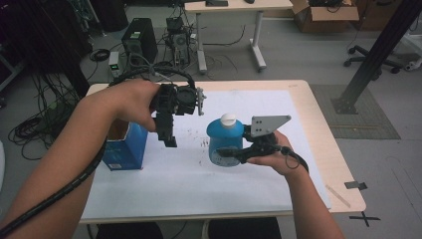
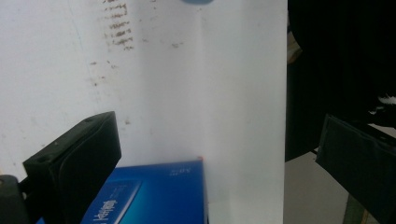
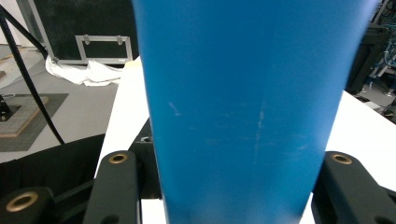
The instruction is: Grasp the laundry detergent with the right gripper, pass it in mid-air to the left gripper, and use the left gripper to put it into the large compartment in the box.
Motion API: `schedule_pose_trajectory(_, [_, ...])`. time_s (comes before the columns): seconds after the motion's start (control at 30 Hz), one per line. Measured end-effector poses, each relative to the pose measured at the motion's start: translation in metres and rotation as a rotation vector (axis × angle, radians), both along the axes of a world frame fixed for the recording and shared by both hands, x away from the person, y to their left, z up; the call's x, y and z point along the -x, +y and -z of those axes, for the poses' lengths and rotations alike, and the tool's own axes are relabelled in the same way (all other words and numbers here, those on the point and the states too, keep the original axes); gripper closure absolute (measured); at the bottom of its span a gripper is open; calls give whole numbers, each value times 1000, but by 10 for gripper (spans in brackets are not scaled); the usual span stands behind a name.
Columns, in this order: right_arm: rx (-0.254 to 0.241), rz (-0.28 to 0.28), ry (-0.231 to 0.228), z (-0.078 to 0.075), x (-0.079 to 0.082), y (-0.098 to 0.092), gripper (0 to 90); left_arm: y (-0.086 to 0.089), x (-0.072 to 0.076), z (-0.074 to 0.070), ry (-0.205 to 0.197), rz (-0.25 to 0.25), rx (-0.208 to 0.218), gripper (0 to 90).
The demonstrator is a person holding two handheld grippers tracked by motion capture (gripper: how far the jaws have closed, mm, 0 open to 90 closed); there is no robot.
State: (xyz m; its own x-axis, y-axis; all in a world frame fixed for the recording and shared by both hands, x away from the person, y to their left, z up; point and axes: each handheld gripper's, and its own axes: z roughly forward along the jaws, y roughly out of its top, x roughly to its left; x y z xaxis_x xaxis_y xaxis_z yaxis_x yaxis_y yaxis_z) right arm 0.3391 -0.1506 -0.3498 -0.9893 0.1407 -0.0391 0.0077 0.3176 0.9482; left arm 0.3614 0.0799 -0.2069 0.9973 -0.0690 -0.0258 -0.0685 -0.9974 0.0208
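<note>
Right gripper (image 1: 226, 152) comes first, nearest the person: its jaws are clamped on the lower body of a blue bottle (image 1: 225, 139), one jaw on each flank, as the right gripper view shows with the blue wall (image 3: 243, 112) rising straight up between them. The bottle stands upright with its white cap (image 1: 228, 119) on top — a low grip like this probably keeps it steady and leaves the cap free. Whether its base touches the white sheet (image 1: 199, 184) or hangs just above it cannot be told.

Beyond and to the side of that gripper, the left gripper (image 1: 170, 142) hangs above the sheet, pointing down, its jaws apart with nothing between them; its own view shows the two black pads (image 2: 77, 161) well separated over bare paper. Just beside it, on the side away from the bottle, stands an open blue box (image 1: 125, 147) — likely where the bottle belongs, the free gripper waiting to steady it.

Farther off, the wooden table (image 1: 318, 124) edge frames the sheet.
</note>
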Motion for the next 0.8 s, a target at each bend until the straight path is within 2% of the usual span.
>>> schedule_pose_trajectory(0.27, [-17,-14,15,15,-2,14,464,-4,0,6,4,10,-4,2])
schedule_pose_trajectory(0.5, [-52,-12,15,23,-3,28,464,-9,-1,11,18,21,4,2])
schedule_pose_trajectory(0.8, [-62,-25,20,30,-5,49,463,-13,1,12,15,26,10,2])
